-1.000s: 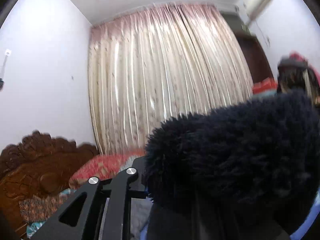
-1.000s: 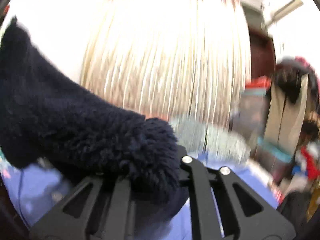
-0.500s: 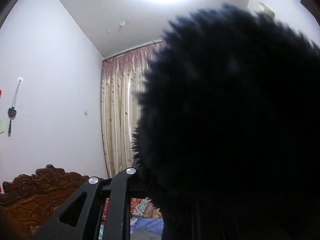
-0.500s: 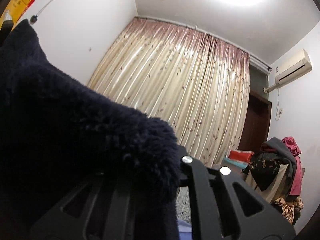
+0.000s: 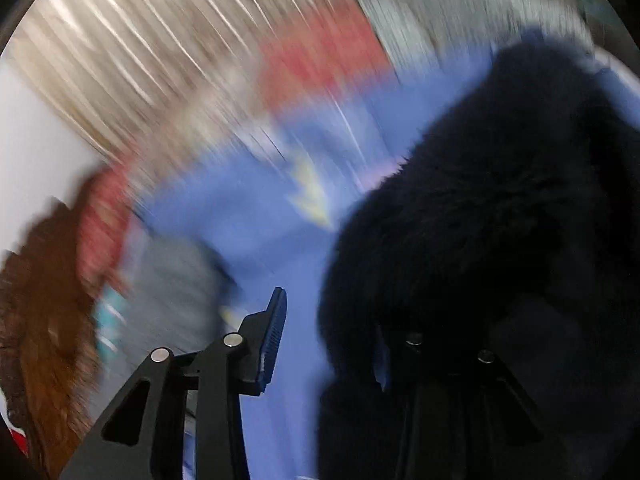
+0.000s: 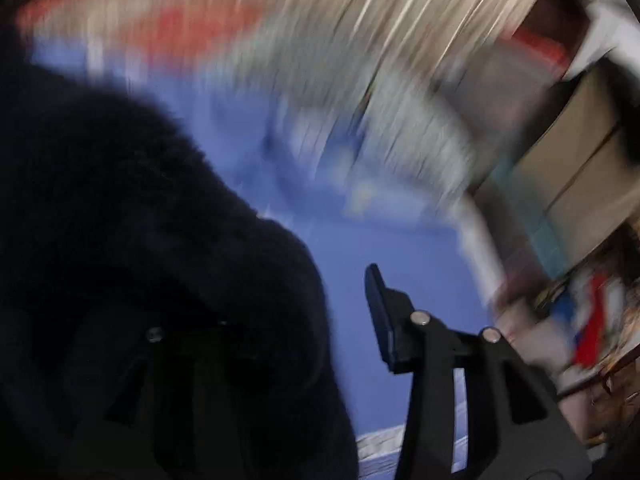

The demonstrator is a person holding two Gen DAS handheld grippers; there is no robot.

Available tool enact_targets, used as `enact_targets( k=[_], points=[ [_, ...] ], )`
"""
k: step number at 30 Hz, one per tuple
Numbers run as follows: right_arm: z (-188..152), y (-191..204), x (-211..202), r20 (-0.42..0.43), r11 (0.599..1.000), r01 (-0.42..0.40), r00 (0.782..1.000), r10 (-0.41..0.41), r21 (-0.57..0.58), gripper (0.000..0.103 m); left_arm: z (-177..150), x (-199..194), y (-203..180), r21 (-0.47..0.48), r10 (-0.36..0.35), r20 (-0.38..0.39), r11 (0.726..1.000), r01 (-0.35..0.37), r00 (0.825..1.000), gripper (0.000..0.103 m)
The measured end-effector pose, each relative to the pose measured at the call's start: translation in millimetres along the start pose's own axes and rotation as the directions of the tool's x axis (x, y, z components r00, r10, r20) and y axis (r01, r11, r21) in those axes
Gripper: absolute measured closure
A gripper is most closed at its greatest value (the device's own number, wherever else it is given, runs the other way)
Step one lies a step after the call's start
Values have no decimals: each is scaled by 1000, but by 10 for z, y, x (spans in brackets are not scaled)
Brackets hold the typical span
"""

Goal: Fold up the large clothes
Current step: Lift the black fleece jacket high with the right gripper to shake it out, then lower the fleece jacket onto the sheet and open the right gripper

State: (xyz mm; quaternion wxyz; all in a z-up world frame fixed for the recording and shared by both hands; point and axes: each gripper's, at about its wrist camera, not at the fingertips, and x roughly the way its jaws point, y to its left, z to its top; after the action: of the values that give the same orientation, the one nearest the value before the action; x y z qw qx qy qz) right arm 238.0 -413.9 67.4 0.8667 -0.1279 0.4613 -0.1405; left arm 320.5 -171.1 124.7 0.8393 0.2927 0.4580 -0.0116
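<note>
Both sets of fingers flank the fuzzy navy fleece garment (image 5: pixel 500 220), which drapes over my inner fingers above the blue-sheeted bed (image 5: pixel 248 216). Left fingers (image 5: pixel 340 336) and right fingers (image 6: pixel 264 320) are opening, pads parted, releasing it between them.

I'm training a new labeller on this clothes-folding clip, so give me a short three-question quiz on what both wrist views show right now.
1. True or false: the dark fleece covers one finger of the left hand-held gripper.
2. What colour is the bedsheet under the right hand-held gripper?
A. blue
B. green
C. white
3. Fill in: behind the bed hangs a beige ____.

Key
1. True. The other finger stands bare, and the jaws are opening.
2. A. These jaws are opening too, and the fleece drapes one finger.
3. Curtain.
</note>
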Motion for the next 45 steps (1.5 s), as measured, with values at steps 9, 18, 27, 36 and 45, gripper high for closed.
enact_targets(
  k=[9, 18, 27, 36, 45],
  points=[
    [-735, 158, -183, 45, 975, -211, 976, 214, -77, 34, -731, 382, -263, 117, -132, 62, 985, 124, 989, 41],
    [-448, 329, -639, 112, 763, -640, 768, 631, 93, 35, -1608, 116, 640, -143, -242, 113, 956, 257, 964, 40],
    [-438, 1819, -1080, -244, 536, -841, 536, 808, -72, 89, -2919, 173, 922, -251, -288, 70, 921, 297, 955, 40],
    [1812, 3444, -2409, 68, 490, -842, 488, 870, -225, 87, -3803, 26, 1465, -431, -273, 135, 849, 304, 953, 40],
    [1311, 3693, -1968, 87, 615, -767, 611, 787, -184, 24, -4011, 24, 1484, -481, -323, 151, 802, 355, 934, 40]
  ],
)
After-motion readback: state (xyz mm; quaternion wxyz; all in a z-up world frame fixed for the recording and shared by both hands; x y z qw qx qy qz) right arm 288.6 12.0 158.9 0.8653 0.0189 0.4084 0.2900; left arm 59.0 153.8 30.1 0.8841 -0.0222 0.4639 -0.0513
